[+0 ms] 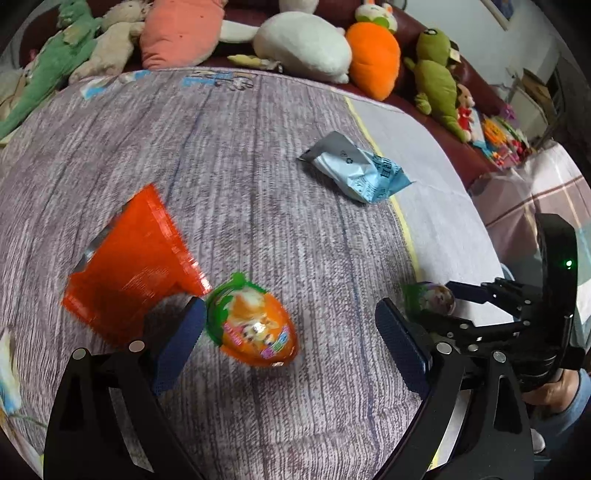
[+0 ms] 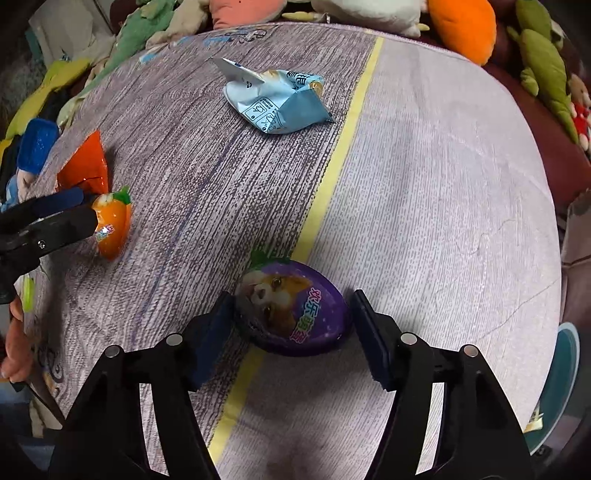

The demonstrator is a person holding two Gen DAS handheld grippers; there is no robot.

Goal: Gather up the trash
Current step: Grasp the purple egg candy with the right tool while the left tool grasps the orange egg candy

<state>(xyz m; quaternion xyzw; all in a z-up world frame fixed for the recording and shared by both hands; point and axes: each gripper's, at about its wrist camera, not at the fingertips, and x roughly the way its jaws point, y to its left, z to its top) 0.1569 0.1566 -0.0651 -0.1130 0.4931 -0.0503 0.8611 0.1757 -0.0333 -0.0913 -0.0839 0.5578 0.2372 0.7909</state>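
An orange egg-shaped wrapper (image 1: 253,321) lies on the grey tablecloth (image 1: 240,166), between my open left gripper's (image 1: 290,332) fingers, close to the left finger (image 1: 181,343). It also shows in the right wrist view (image 2: 112,225). A purple egg-shaped wrapper (image 2: 295,306) with a dog picture sits between the fingers of my right gripper (image 2: 293,328), which is open around it; the left finger touches it, the right one stands just off it. An orange foil bag (image 1: 129,266) lies left of the orange egg. A light blue crumpled packet (image 1: 362,170) lies farther back, also in the right wrist view (image 2: 275,99).
Plush toys line the far edge on a dark red sofa: a green crocodile (image 1: 44,74), a pink cushion (image 1: 181,29), a white plush (image 1: 303,44), an orange carrot (image 1: 375,59), a green dinosaur (image 1: 437,77). A yellow stripe (image 2: 332,166) splits the cloth. A teal plate (image 2: 561,384) sits at the right.
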